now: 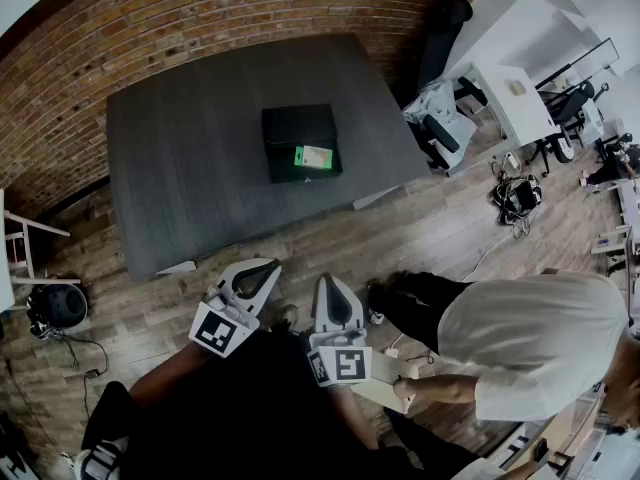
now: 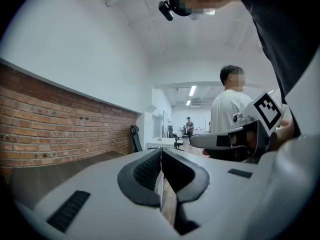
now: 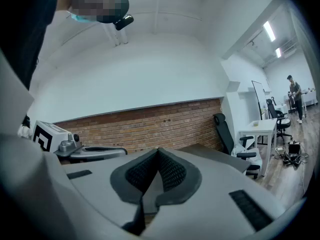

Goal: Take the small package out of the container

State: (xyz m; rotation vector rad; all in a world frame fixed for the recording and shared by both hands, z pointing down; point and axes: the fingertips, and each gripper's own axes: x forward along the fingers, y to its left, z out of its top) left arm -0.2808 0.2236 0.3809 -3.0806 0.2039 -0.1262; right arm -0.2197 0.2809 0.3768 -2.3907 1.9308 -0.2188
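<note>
While I hold both tools level close in front of me, neither carries anything: L gripper (image 1: 268, 268) has its jaws pressed together, empty, and R gripper (image 1: 330, 282) just beside it is closed on nothing too (pads meet at the tips in each gripper view). Next out is the wood floor (image 1: 430, 233), w/ a person (image 1: 530, 340) in a white shirt bent over at my right. Further on stands the dark grey table (image 1: 190, 158). Near its middle sits the black container (image 1: 296, 128), well apart from both grippers. The small package (image 1: 314, 156), green & white, lies inside at its near-right corner. Behind: brick wall (image 1: 150, 28), black office chair (image 1: 440, 30), white desk (image 1: 512, 93).
</note>
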